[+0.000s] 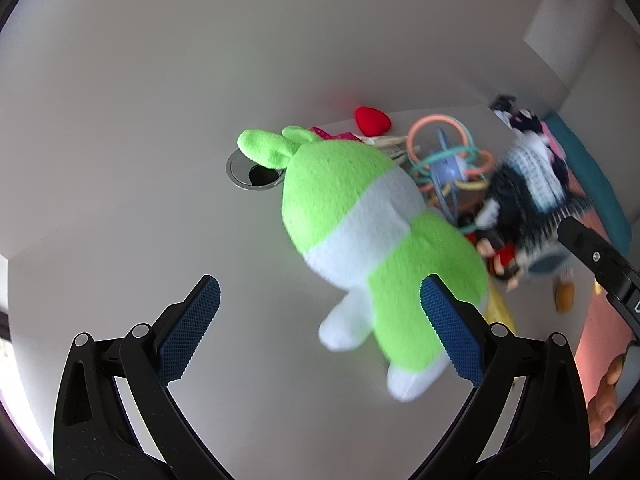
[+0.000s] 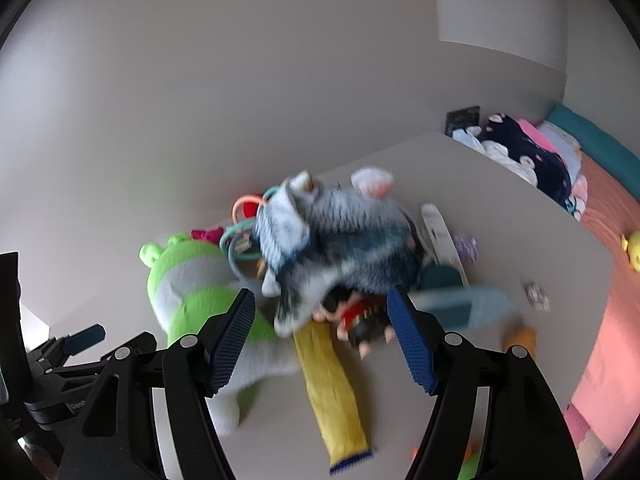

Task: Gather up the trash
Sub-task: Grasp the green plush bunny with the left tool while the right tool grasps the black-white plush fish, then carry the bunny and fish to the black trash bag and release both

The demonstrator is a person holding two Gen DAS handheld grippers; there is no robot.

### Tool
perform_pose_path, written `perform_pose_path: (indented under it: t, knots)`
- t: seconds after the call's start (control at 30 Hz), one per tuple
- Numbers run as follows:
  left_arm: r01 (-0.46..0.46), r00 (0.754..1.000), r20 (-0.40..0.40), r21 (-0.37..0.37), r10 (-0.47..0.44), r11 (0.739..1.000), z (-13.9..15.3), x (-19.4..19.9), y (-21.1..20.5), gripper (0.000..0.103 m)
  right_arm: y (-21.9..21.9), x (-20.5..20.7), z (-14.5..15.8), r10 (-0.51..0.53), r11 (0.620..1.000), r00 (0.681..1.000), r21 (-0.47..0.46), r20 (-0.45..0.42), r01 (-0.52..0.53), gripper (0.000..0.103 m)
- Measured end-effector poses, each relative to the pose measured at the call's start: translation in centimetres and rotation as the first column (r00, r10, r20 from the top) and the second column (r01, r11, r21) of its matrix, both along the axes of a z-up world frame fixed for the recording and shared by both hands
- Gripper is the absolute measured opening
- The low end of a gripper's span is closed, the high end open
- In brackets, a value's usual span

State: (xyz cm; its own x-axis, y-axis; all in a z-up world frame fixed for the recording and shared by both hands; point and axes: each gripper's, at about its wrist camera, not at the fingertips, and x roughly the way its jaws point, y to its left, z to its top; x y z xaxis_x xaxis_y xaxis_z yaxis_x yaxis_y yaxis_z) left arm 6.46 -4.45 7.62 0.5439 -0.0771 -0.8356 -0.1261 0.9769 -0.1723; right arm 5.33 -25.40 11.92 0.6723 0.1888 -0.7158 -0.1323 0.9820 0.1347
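Observation:
A green and white plush bunny (image 1: pixel 372 236) lies on the white table (image 1: pixel 160 200); it also shows in the right wrist view (image 2: pixel 196 288). My left gripper (image 1: pixel 320 328) is open and empty, its right pad next to the bunny's lower body. My right gripper (image 2: pixel 322 340) is open and empty above a pile: a grey-blue plush animal (image 2: pixel 340 248), a small red and black doll (image 2: pixel 356 320) and a yellow wrapper (image 2: pixel 332 392). Small crumpled scraps (image 2: pixel 538 294) lie on the table to the right. The view is blurred.
Coloured ring toy (image 1: pixel 444 160) and a red heart (image 1: pixel 372 120) lie behind the bunny. A round cable hole (image 1: pixel 256 174) is in the table. A white remote-like object (image 2: pixel 440 236) lies in the pile. A bed with clothes (image 2: pixel 532 160) stands at the right.

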Motion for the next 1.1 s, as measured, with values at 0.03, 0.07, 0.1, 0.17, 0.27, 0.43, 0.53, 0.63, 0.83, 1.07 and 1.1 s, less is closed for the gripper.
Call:
perform_pose_path:
  t: [0.03, 0.07, 0.1, 0.17, 0.27, 0.43, 0.53, 0.63, 0.83, 1.07, 1.1]
  knots:
    - [-0.017, 1.0, -0.009, -0.02, 0.017, 1.0, -0.1, 0.5, 0.2, 0.097, 0.0, 0.6, -0.1, 0.001, 1.0, 1.0, 0.002, -0.007, -0.001, 0.071]
    - [-0.033, 0.999, -0.017, -0.04, 0.032, 0.999, -0.3, 0.9, 0.4, 0.097, -0.1, 1.4, -0.3, 0.001, 1.0, 1.0, 0.001, -0.015, -0.001, 0.071]
    - [-0.044, 0.999, -0.024, -0.054, 0.043, 0.998, -0.5, 1.3, 0.5, 0.097, -0.1, 2.2, -0.5, 0.004, 1.0, 1.0, 0.007, -0.028, -0.004, 0.07]
    - [-0.071, 0.997, -0.041, -0.085, 0.068, 0.994, -0.8, 2.3, 0.8, 0.097, -0.1, 3.0, -0.9, 0.023, 0.999, 0.998, 0.045, -0.057, -0.021, 0.051]
    - [-0.09, 0.994, -0.067, -0.114, 0.083, 0.989, -1.3, 3.6, 0.6, 0.097, -0.1, 4.2, -1.6, 0.082, 0.99, 0.99, 0.127, -0.117, -0.067, 0.024]
    - [-0.106, 0.992, -0.091, -0.162, 0.092, 0.981, -1.8, 5.1, 0.6, 0.097, 0.3, 3.6, -0.5, 0.111, 0.987, 0.993, 0.125, -0.047, -0.104, 0.016]
    - [-0.118, 0.989, -0.109, -0.205, 0.097, 0.972, -2.5, 5.9, 0.4, 0.097, 0.0, 3.3, 0.7, 0.106, 0.985, 0.994, 0.138, -0.004, -0.105, 0.016]
    - [-0.119, 0.991, -0.084, -0.247, 0.101, 0.962, -3.0, 6.1, 0.3, 0.092, -0.2, 3.0, 2.0, 0.106, 0.985, 0.994, 0.131, 0.035, -0.11, 0.016]
    - [-0.042, 0.999, 0.018, -0.308, 0.049, 0.95, -1.5, 4.8, 1.5, 0.044, 0.0, 1.9, 5.2, 0.108, 0.983, 0.989, 0.138, 0.101, -0.121, 0.016]
    - [0.041, 0.981, 0.192, -0.257, 0.01, 0.966, 5.0, 0.6, 2.5, 0.042, -1.4, -0.7, 9.8, 0.067, 0.981, 0.979, 0.168, 0.194, -0.1, 0.016]
    - [0.055, 0.977, 0.215, -0.246, -0.001, 0.968, 6.0, -0.1, 2.3, 0.042, -1.9, -1.1, 10.4, 0.059, 0.98, 0.977, 0.173, 0.205, -0.096, 0.016]
